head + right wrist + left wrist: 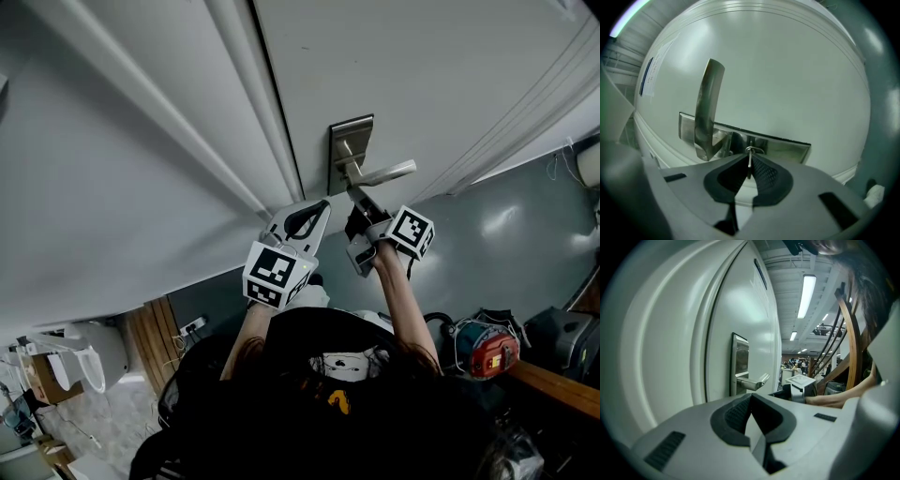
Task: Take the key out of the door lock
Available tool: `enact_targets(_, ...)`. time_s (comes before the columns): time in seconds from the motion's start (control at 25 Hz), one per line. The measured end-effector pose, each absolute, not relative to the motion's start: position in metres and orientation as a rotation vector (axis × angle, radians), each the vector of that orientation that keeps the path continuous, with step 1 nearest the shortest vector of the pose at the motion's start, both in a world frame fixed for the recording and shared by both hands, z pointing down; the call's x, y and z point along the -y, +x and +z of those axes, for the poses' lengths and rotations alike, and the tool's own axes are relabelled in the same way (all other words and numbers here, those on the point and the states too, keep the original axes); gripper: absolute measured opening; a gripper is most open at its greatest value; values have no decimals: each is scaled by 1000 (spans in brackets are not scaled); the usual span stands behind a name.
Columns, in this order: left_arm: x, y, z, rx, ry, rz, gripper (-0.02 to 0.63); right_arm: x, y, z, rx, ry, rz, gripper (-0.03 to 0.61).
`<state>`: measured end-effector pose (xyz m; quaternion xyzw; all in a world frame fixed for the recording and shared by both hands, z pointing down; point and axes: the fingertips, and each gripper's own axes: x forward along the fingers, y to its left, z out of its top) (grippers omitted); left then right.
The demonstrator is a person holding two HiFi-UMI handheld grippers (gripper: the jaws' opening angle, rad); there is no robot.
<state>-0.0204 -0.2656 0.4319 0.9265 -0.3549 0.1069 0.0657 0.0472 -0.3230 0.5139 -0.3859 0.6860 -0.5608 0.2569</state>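
Observation:
The door carries a steel lock plate with a lever handle. My right gripper is pressed up to the plate just below the handle. In the right gripper view it is shut on the key, a thin metal blade seen edge-on with a small wire ring, close against the lock plate beside the handle. The keyhole itself is hidden. My left gripper hovers left of it near the door edge, and its own view shows it shut and empty.
The door frame runs diagonally to the left. A red and blue machine and dark bags lie on the grey floor at the right. A wooden stair rail stands beyond my right arm.

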Motion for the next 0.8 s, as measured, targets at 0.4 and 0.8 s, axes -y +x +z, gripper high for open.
enact_targets(0.4,261,-19,432,1057,2800,320,8,322,48,514,-1805,-1056,-1544,20)
enact_targets(0.8,258,-25,431,1092,2790,324,8,321,49,516,-1782,-1064,-1554,20)
